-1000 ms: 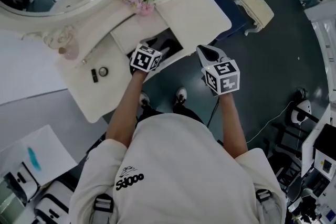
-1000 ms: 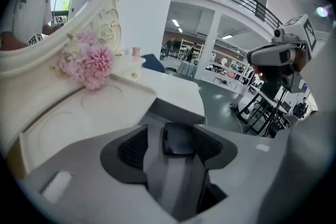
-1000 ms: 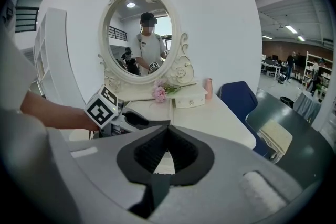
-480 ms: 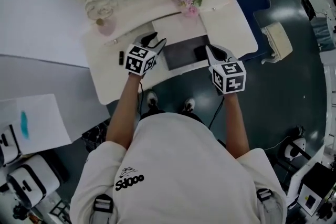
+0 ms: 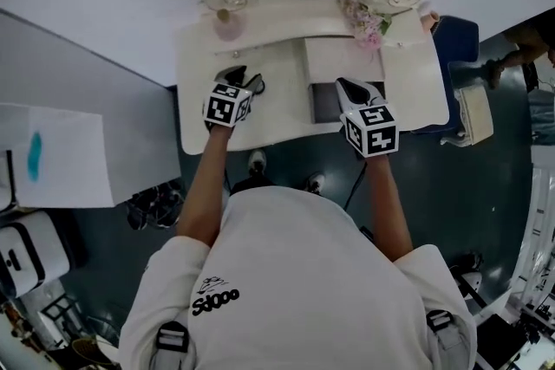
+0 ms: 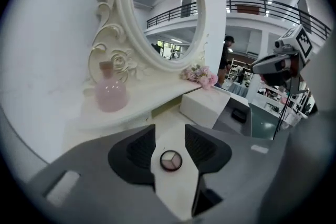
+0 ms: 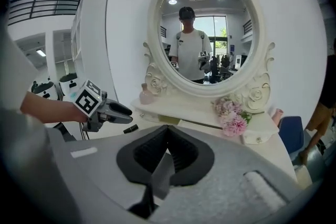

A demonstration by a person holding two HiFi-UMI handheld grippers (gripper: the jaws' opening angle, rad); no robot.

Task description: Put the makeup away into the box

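**A:** The fingers (image 6: 140, 148) of the left gripper (image 6: 169, 136), how did they stand?

**B:** Spread, pinching nothing. A small round compact (image 6: 170, 160) lay flat on the white desk (image 5: 277, 113), in the gap between them and touching neither finger.

**A:** And beyond it?

**B:** To the left, a pink bottle (image 6: 110, 93) stood at the foot of the oval mirror (image 6: 165, 13). Farther right sat a white box (image 6: 206, 106). Just beside that was an open dark drawer (image 5: 323, 104) with a black item (image 6: 239, 115) lying in it.

**A:** The right gripper (image 7: 167, 150)?

**B:** Its fingers were pressed together with nothing between them. In the head view it was over the drawer's right edge, well apart from the compact.
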